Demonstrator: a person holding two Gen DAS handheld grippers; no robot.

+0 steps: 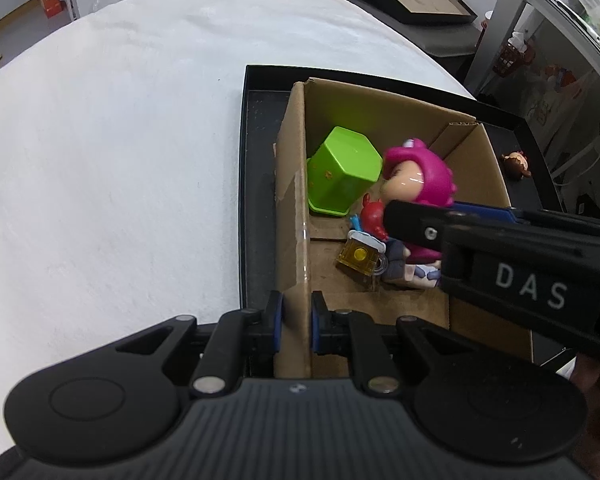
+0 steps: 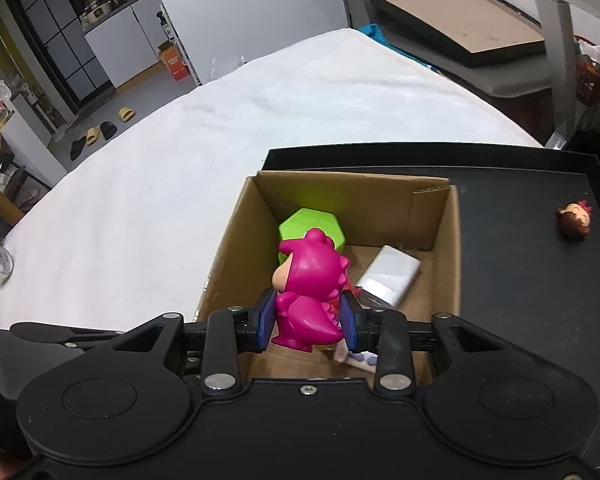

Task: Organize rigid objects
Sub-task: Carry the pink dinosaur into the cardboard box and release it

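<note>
Left gripper jaws clamped on the cardboard box wall; right gripper jaws gripping a pink figurine over the box

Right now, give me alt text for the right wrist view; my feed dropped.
The right gripper holds a pink dinosaur figure over an open cardboard box sitting in a black tray. Inside lie a green hexagonal cup and a white packet.

Cardboard box is sitting in the tray, at its left end. Hexagonal cup is lying in the box's far-left corner, mug toy nearer. Small doll head is lying on the tray, right of the box.
</note>
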